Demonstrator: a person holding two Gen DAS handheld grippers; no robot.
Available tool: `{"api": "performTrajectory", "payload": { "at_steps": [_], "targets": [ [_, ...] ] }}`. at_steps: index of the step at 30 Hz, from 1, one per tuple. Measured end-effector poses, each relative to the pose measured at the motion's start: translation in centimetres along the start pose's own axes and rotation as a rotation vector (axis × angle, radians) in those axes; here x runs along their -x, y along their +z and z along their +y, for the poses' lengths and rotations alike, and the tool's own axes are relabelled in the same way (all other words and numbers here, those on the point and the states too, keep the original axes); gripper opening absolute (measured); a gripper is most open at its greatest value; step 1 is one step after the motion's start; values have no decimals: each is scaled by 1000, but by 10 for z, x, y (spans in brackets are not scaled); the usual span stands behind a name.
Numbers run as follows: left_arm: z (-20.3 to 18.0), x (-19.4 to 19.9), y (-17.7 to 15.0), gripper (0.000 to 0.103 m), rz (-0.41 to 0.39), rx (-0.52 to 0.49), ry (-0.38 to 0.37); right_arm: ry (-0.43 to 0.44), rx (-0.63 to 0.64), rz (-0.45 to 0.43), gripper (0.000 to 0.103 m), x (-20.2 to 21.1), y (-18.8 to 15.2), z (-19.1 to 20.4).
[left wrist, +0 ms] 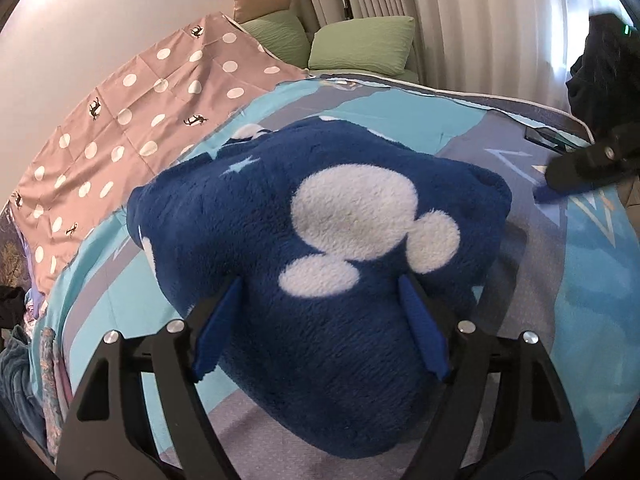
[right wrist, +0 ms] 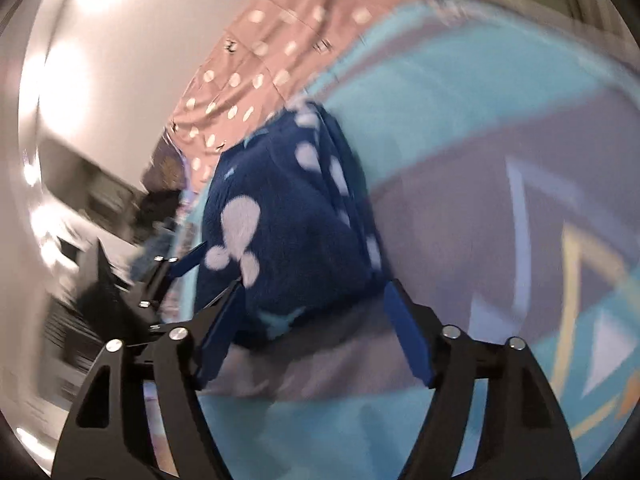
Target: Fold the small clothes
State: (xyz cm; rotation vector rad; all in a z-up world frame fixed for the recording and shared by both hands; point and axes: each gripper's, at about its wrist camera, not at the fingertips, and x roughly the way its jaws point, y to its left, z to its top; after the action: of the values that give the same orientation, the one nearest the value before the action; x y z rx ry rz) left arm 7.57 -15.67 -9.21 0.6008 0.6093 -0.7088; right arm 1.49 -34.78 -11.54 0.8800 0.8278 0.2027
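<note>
Left wrist view: blue fleece garment (left wrist: pixel 320 280) lies bunched on the bed (left wrist: pixel 580 300). Left tool (left wrist: pixel 320 320) and right tool (right wrist: pixel 316 320) gape beside it, holding nothing. Next: regrip an edge.

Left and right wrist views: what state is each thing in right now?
Blue fleece garment: bunched in a thick heap on the bedspread, not flat.
Left tool: open, fingers either side of the garment.
Right tool: open, at the garment's edge.
Bedspread: spread out.
Dotted pink cloth: spread out, creased.
</note>
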Motion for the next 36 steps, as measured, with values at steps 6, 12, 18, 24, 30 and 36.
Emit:
{"api": "performTrajectory", "payload": {
  "at_steps": [6,12,18,24,30,36],
  "targets": [
    [7,-3,3,80,-2,15,-14,8,-154,106,84,-31,-14,-7],
    [10,-3,1,80,-14,35,-27,34,-214,80,90,-63,1,4],
    [13,-3,1,80,-21,57,-44,-8,-174,6,94,-74,6,18],
    [14,-2,1,81,-23,61,-45,6,-138,-5,89,-76,4,15],
    [14,0,1,87,-53,70,-30,0,-82,-13,88,-72,-6,16],
    [23,-2,-3,99,-102,101,-47,5,-94,-12,88,-74,-3,13]
  ]
}}
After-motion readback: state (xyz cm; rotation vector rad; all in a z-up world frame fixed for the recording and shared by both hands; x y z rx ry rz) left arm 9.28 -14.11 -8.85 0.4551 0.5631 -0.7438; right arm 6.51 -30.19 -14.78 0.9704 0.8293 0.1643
